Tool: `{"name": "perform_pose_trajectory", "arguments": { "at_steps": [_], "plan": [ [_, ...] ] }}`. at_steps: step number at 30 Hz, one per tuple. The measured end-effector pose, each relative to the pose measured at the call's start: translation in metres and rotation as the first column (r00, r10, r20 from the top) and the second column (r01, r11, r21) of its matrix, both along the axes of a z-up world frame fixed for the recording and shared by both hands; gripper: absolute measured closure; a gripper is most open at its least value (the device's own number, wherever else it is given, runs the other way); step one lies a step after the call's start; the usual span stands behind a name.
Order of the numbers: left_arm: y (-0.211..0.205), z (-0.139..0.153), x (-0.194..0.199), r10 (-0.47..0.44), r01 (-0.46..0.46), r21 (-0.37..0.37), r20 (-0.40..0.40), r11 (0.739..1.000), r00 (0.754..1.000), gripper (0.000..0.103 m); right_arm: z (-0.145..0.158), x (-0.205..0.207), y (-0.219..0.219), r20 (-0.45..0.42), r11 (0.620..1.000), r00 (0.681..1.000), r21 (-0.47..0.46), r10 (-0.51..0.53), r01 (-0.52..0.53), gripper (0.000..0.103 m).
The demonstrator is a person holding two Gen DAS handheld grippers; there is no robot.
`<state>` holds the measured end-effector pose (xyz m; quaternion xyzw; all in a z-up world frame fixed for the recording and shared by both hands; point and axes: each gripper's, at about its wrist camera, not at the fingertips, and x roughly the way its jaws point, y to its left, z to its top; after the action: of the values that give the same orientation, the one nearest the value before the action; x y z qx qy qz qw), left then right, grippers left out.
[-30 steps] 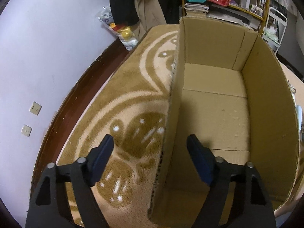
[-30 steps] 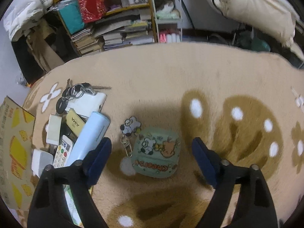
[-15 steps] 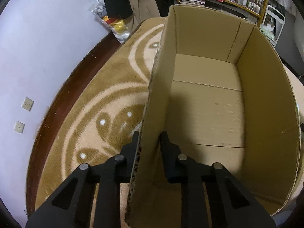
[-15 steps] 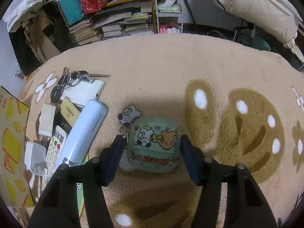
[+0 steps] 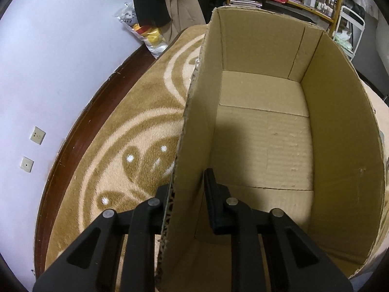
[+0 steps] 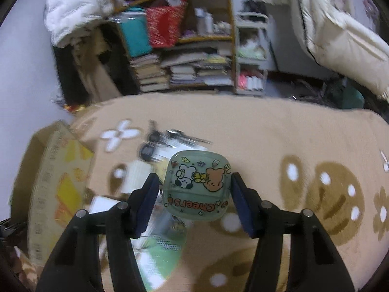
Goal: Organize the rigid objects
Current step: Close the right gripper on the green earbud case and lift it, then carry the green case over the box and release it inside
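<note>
your right gripper [image 6: 194,200] is clamped on the one green cartoon case [image 6: 197,187], the word "cheers" printed across its near edge, and it hangs above the rug [image 6: 279,133] rather than resting on it. your left gripper [image 5: 187,202] is pinched narrow on the left wall of the single cardboard box [image 5: 340,126], one finger outside and one inside. the box is upright, open at the top and bare inside.

the relation that matters: in the right wrist view the box lies to the left of the held case, its yellow-printed outer side facing you, so the likely carry is leftward and over that rim. the box's long axis runs away from your left gripper, leaving plenty of floor to drop onto.

between case and box lies the rest of the clutter, blurred by motion: one bunch of keys [image 6: 170,137], several pale flat items whose number you cannot count reliably, and one green-and-white sheet or card [image 6: 163,253] under your left finger. nothing is in the box yet, so the sorting looks to be at its start.
</note>
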<state>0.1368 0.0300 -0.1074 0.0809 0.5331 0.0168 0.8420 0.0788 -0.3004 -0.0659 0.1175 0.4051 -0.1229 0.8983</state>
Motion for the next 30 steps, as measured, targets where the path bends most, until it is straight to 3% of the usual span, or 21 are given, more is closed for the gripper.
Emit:
{"name": "perform_pose_trajectory", "arguments": {
  "at_steps": [8, 17, 23, 30],
  "plan": [
    [0.002, 0.000, 0.001, -0.003, 0.003, 0.013, -0.003, 1.000, 1.000, 0.084, 0.040, 0.019, 0.079, 0.104, 0.981, 0.975, -0.010, 0.195, -0.195, 0.040],
    [0.005, 0.001, 0.001, 0.001, -0.001, 0.004, -0.004, 1.000, 1.000, 0.084, 0.082, 0.031, 0.151, 0.222, 0.937, 0.914, 0.000, 0.340, -0.349, 0.040],
    [0.005, 0.000, 0.000, 0.004, -0.004, -0.001, -0.003, 1.000, 1.000, 0.084, 0.073, 0.043, 0.182, 0.201, 0.913, 0.895, 0.010, 0.398, -0.408, 0.040],
    [0.004, -0.002, 0.000, 0.004, -0.004, 0.009, -0.010, 1.000, 1.000, 0.083, 0.040, 0.051, 0.184, 0.134, 0.909, 0.910, 0.099, 0.392, -0.406, 0.039]
  ]
}}
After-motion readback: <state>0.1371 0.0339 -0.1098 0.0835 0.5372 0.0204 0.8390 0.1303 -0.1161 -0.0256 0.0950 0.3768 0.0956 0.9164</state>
